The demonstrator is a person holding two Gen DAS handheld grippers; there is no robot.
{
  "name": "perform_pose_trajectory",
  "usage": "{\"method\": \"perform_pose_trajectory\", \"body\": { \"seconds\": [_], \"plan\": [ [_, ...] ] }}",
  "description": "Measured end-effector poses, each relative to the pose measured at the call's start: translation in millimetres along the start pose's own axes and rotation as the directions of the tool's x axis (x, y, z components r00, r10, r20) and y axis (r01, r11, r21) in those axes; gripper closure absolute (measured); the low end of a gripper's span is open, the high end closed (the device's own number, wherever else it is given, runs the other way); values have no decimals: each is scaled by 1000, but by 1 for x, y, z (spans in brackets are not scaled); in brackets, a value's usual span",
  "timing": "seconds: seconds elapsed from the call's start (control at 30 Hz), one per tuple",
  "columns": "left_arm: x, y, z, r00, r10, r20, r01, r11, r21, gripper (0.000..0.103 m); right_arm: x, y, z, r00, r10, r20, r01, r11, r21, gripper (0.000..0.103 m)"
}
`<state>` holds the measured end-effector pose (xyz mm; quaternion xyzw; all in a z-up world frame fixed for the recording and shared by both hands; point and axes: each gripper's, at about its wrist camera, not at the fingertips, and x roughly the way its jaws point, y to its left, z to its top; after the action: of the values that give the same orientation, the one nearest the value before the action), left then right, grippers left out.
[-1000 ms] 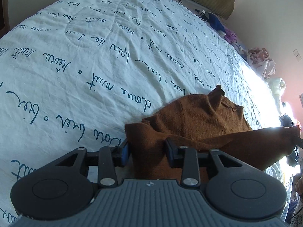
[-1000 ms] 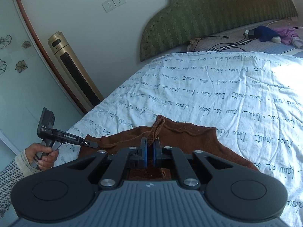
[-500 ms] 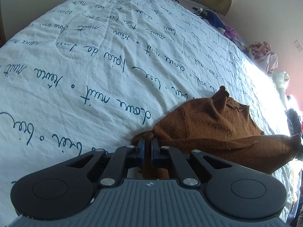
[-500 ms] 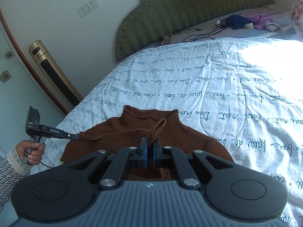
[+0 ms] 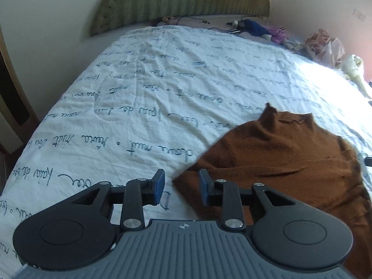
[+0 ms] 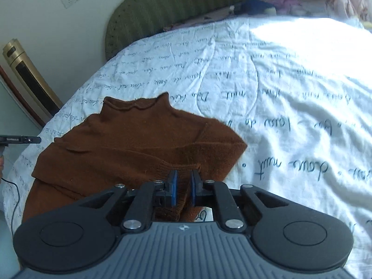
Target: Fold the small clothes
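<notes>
A small brown knit sweater (image 5: pixel 286 160) lies flat on the white quilt, collar pointing toward the headboard, with its sleeves folded across the body. It also shows in the right wrist view (image 6: pixel 139 144). My left gripper (image 5: pixel 181 183) is open and empty, its jaws either side of the sweater's near left corner. My right gripper (image 6: pixel 183 183) is open a little, with the sweater's ribbed edge loose between its blue pads (image 6: pixel 173 186). The tip of the left gripper (image 6: pixel 21 139) shows at the left edge of the right wrist view.
The white quilt (image 5: pixel 144 97) with dark blue script covers the bed. A green headboard (image 5: pixel 181 0) stands at the far end. Loose clothes (image 5: pixel 325 46) and cables lie near the pillows. A gold tower fan (image 6: pixel 30 83) stands by the wall.
Both grippers lowered the sweater flat onto the quilt and opened, letting go of it. The left gripper was shut on the left corner half a second ago.
</notes>
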<state>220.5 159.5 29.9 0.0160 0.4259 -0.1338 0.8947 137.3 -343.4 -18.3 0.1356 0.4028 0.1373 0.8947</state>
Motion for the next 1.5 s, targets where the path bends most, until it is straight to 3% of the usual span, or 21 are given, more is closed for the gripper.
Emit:
{"method": "perform_pose_trajectory", "body": {
  "seconds": [0.07,0.17,0.27,0.33,0.37,0.43,0.47,0.53,0.6,0.7,0.87,0.93,1.0,1.07,1.17,1.27,1.3,1.37,1.4,1.43,1.5],
  "plan": [
    [-15,-12,-14,995,-99,31,100,995,-16,49,-11,9,2,999,39,23,-38,999,-24,92],
    [-15,-43,-38,987,-156,28,156,988,18,46,-9,26,-2,997,80,15,-79,995,-69,92],
    [8,-62,-61,994,-111,-18,112,992,64,41,8,38,-15,994,104,-42,-108,989,-101,92],
    [23,-64,-74,999,-42,-33,45,994,97,40,23,40,-27,996,-13,-84,-2,984,-175,93],
    [30,-62,-82,1000,-8,-27,11,992,123,36,27,37,-34,992,-103,-76,84,972,-221,93],
    [37,-50,-93,1000,10,-25,-8,996,91,14,22,13,-40,997,-64,-47,56,985,-161,93],
    [41,-45,-98,999,24,-27,-21,995,100,11,19,3,-40,998,-44,-47,38,993,-115,94],
    [34,-38,-104,999,37,2,-37,995,97,11,16,-1,-42,995,-98,-31,93,987,-131,93],
    [13,-38,-105,1000,7,7,-7,999,48,22,7,-2,-43,995,-99,-29,95,990,-100,90],
    [-23,-51,-108,994,-74,81,70,996,56,16,-24,16,-51,999,-13,35,17,992,-123,90],
    [-26,-84,-129,980,-199,24,197,978,64,14,-34,57,-79,994,111,23,-105,980,-167,89],
    [-13,-92,-146,988,-152,-24,154,984,92,15,-26,71,-94,993,115,-27,-118,970,-214,89],
    [-10,-95,-164,993,-116,-1,114,980,164,14,-16,75,-108,998,26,-64,-44,957,-287,90],
    [-15,-95,-173,998,-59,11,56,978,200,12,-20,61,-115,999,34,-29,-41,956,-292,90],
    [-22,-82,-181,1000,1,7,-2,987,161,10,-30,43,-115,998,-64,12,65,956,-286,90],
    [-47,-70,-192,1000,-4,29,1,995,102,12,-50,35,-116,999,-35,11,36,976,-213,89],
    [-54,-65,-196,999,-11,33,9,997,77,12,-59,34,-118,999,-26,23,30,980,-197,84],
    [-62,-48,-200,999,-41,27,41,999,-10,9,-75,26,-121,999,19,47,-13,990,-139,55],
    [-63,-36,-200,997,-78,18,79,994,-71,8,-79,18,-120,998,44,53,-39,995,-95,23],
    [-61,-24,-198,992,-124,13,124,984,-130,8,-81,11,-119,996,65,57,-61,996,-64,14],
    [-55,-6,-191,976,-216,19,214,948,-236,2,-80,1,-114,995,74,60,-72,997,-32,14]
  ]
}}
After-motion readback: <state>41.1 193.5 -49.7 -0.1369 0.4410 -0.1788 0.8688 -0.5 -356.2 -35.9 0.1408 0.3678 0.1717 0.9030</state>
